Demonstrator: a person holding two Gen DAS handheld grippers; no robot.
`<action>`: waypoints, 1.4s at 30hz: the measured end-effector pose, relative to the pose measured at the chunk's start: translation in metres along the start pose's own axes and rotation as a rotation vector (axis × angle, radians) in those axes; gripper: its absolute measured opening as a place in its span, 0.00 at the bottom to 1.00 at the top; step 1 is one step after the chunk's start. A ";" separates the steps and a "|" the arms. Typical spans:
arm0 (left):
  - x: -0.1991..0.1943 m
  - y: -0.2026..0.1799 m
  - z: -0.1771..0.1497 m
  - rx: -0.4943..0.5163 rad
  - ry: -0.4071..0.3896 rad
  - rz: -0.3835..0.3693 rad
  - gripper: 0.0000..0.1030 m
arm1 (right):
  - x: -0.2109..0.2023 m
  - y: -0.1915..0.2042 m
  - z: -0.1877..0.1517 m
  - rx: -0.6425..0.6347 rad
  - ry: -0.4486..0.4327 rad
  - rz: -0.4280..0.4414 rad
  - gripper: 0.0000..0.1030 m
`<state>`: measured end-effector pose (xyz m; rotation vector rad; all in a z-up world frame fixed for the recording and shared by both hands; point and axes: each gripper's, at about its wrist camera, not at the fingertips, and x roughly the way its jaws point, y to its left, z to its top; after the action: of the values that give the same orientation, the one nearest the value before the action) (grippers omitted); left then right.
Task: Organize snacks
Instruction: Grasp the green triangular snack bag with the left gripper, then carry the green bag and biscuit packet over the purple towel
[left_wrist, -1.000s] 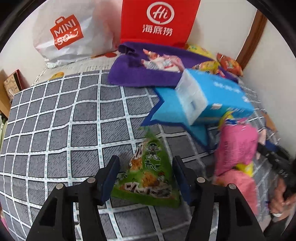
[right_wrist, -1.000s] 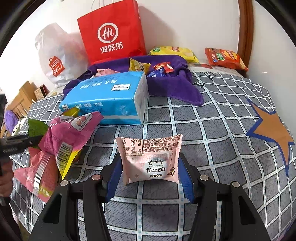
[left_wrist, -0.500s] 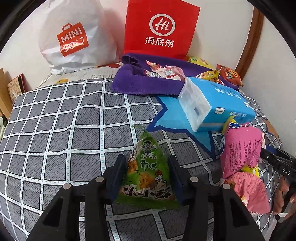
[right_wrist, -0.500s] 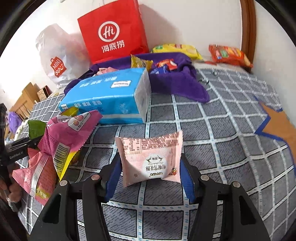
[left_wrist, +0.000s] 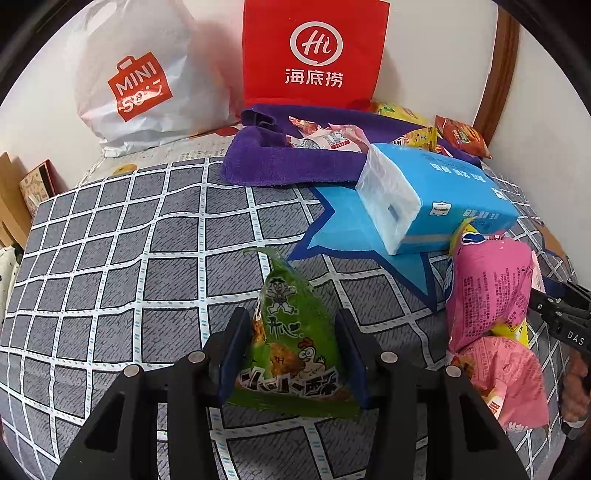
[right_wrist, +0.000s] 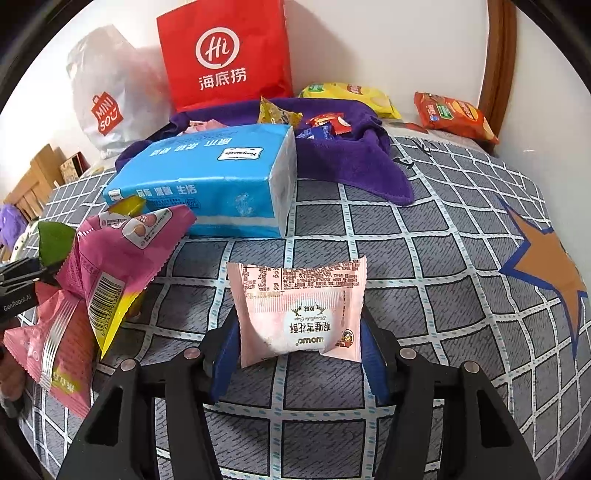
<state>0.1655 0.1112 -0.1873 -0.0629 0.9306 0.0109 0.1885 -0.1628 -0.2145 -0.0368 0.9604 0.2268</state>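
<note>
My left gripper (left_wrist: 293, 354) is shut on a green triangular snack bag (left_wrist: 291, 339), held just above the checked bedspread (left_wrist: 110, 258). My right gripper (right_wrist: 299, 354) is shut on a pale pink snack packet (right_wrist: 299, 314), lifted off the bedspread (right_wrist: 443, 258). Pink snack bags (left_wrist: 491, 317) lie at the right of the left wrist view and at the left of the right wrist view (right_wrist: 99, 280). A purple towel (left_wrist: 295, 162) at the back holds several small snacks.
A blue tissue pack (right_wrist: 207, 184) lies mid-bed in front of the towel. A red paper bag (left_wrist: 314, 51) and a white MINISO bag (left_wrist: 136, 81) stand against the wall. Yellow (right_wrist: 351, 96) and orange (right_wrist: 454, 114) chip bags lie at the back right.
The left gripper closed its fingers onto the green bag and raised it slightly. The right gripper lifted the pink packet a little and tilted it upright.
</note>
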 end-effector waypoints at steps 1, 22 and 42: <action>0.000 0.000 0.000 -0.001 0.000 -0.001 0.45 | 0.000 0.000 0.000 0.001 0.000 -0.001 0.56; 0.000 -0.002 0.000 0.010 0.001 0.007 0.45 | 0.001 -0.002 0.000 0.027 -0.009 -0.010 0.54; -0.002 -0.001 0.000 -0.012 -0.006 -0.005 0.43 | 0.003 -0.003 0.000 0.029 -0.009 0.002 0.54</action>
<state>0.1644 0.1106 -0.1857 -0.0767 0.9248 0.0117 0.1905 -0.1652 -0.2173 -0.0084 0.9543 0.2147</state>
